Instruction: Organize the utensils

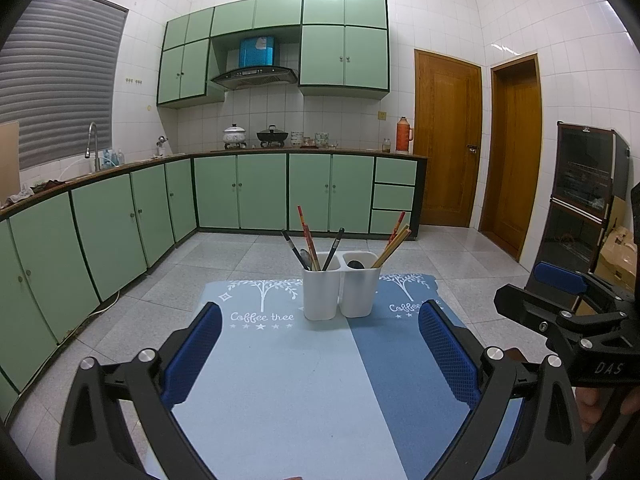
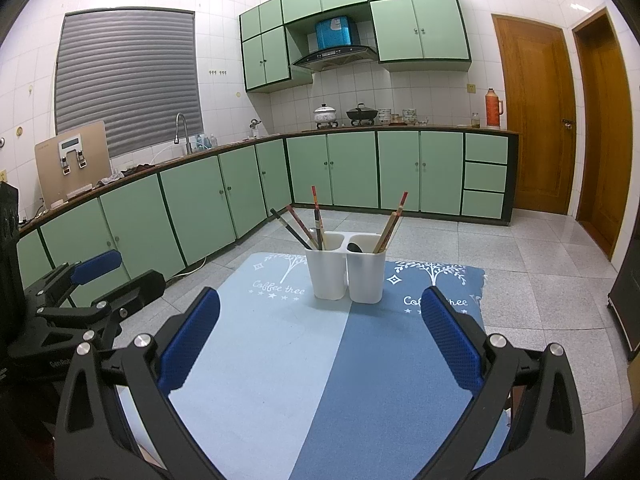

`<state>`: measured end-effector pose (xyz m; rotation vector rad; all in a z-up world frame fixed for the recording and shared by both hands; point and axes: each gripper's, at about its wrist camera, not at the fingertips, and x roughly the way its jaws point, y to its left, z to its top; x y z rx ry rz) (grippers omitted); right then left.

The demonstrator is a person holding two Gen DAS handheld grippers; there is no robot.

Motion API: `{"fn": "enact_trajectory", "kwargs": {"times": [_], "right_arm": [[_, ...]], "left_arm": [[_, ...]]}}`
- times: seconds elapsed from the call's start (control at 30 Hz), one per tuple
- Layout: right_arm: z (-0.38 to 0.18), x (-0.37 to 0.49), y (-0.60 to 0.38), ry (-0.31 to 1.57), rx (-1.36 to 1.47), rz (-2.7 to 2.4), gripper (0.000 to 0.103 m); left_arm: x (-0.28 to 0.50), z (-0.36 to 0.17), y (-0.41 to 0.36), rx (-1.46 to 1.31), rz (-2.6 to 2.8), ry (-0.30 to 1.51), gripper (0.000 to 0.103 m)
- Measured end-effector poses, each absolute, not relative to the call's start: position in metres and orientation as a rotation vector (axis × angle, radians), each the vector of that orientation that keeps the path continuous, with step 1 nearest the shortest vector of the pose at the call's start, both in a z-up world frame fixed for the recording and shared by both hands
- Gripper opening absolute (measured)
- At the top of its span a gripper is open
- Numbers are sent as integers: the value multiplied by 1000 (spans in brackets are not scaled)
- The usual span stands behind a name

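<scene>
A white two-compartment utensil holder [image 1: 340,286] [image 2: 346,276] stands at the far end of a two-tone blue mat [image 1: 296,380] [image 2: 320,360]. Its left compartment holds dark and red chopsticks [image 1: 308,240] [image 2: 316,220] and a spoon; its right compartment holds wooden and red chopsticks [image 1: 394,242] [image 2: 390,228] and a dark spoon [image 1: 355,265] [image 2: 354,247]. My left gripper [image 1: 320,320] hovers open over the near part of the mat, nothing between its blue pads. My right gripper [image 2: 320,308] is open too, empty, beside the left one. Each gripper shows at the edge of the other's view.
The mat lies on a small table over a grey tiled floor [image 2: 540,264]. Green cabinets with a countertop [image 1: 240,152] run along the left and back walls. Two wooden doors [image 1: 448,140] and a dark cabinet [image 1: 588,192] with cardboard boxes stand to the right.
</scene>
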<state>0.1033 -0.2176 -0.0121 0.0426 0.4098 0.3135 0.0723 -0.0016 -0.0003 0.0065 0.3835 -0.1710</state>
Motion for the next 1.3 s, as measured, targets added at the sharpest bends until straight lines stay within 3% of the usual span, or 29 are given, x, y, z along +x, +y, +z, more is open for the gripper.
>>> {"fn": "enact_trajectory", "kwargs": {"times": [1.3], "right_arm": [[-12, 105, -221, 412, 40, 309, 98]], "left_arm": [[70, 0, 0, 1, -170, 385, 97]]}}
